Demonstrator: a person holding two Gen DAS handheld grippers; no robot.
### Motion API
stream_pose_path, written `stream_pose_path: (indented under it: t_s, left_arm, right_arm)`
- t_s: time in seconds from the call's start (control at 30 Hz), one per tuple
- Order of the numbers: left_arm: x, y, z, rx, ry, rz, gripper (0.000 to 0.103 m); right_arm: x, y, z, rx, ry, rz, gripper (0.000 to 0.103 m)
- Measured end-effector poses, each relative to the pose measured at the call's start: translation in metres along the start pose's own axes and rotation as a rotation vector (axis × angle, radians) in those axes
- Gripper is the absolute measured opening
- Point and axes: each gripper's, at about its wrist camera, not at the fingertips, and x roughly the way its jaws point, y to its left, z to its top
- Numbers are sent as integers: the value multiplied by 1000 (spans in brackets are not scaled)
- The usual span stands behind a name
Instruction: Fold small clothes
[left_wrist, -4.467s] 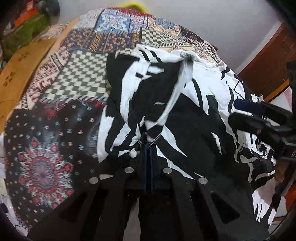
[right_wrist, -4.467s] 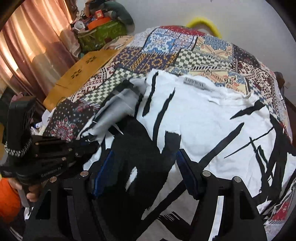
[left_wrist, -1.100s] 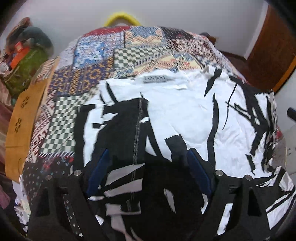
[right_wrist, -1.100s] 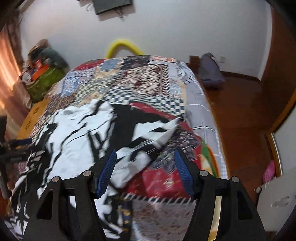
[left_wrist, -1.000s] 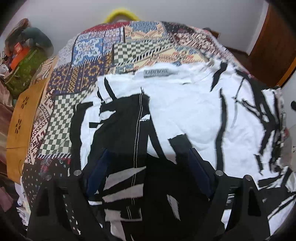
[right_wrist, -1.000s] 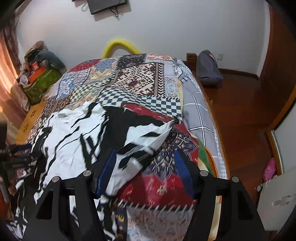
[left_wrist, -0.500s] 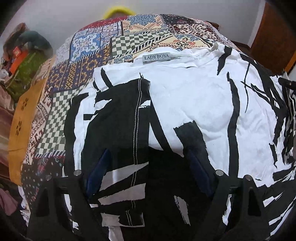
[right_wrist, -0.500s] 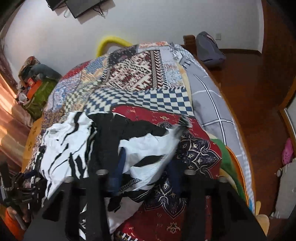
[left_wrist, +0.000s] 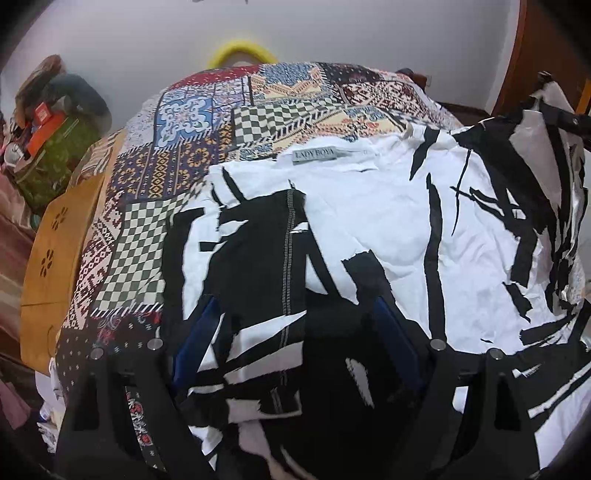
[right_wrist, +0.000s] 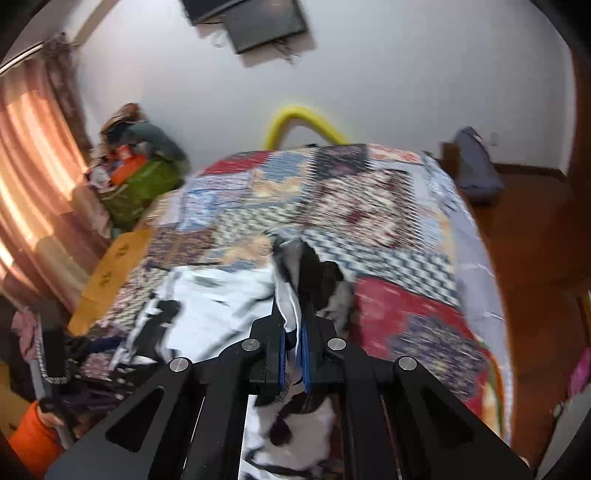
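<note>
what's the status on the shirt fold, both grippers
Right gripper shut on the shirt's sleeve. Left gripper open above the shirt, gripping nothing. Shirt spread on patchwork bedspread. Nothing in the way.

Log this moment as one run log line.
left gripper: open above shirt | right gripper: shut on shirt sleeve | bedspread: under shirt

A patchwork bedspread (left_wrist: 295, 96) covers the bed, a yellow hoop (right_wrist: 299, 122) behind it, curtains (right_wrist: 33, 177) alongside.
</note>
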Motion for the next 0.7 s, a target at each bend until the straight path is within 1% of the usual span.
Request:
stream_pose_path:
  t_s: [0.1,0.17,0.2,0.27,0.3,0.37,0.43,0.5,0.57,0.63,0.7]
  left_arm:
    - [-10,8,-4,-18,-7,-12,85]
    - [-16,14,-5,-36,-9,-23,85]
    - [-19,16,-7,-44,-8,-29,85]
    - [-22,20,-8,-61,-5,-43,85]
    - [-24,21,-8,-67,-5,-49,85]
    - [-27,22,-6,-75,-8,-58,85]
    - [-29,19,-3,-73,-11,-66,85]
    - [-29,10,4,-63,-14,-78,85]
    - [-30,0,10,-49,-18,-85,85]
    - [-29,-16,20,-28,-26,-97,85]
    - [-25,-36,31,-5,-33,-114,85]
  right_arm:
    - [18,28,0,-33,20,31,8]
    - [38,42,-4,-53,61,39,9]
    - [45,45,-6,-57,75,32,12]
    - [68,49,-15,-59,150,33,36]
    - [72,49,-17,-54,170,30,40]
    - [77,48,-25,-45,195,22,41]
    - [70,45,-28,-55,189,22,41]
    - [58,42,-28,-71,163,10,41]
    - [43,35,-26,-93,131,-17,44]
    - [27,27,-26,-125,98,-57,45]
    - [19,19,-29,-150,87,-92,45]
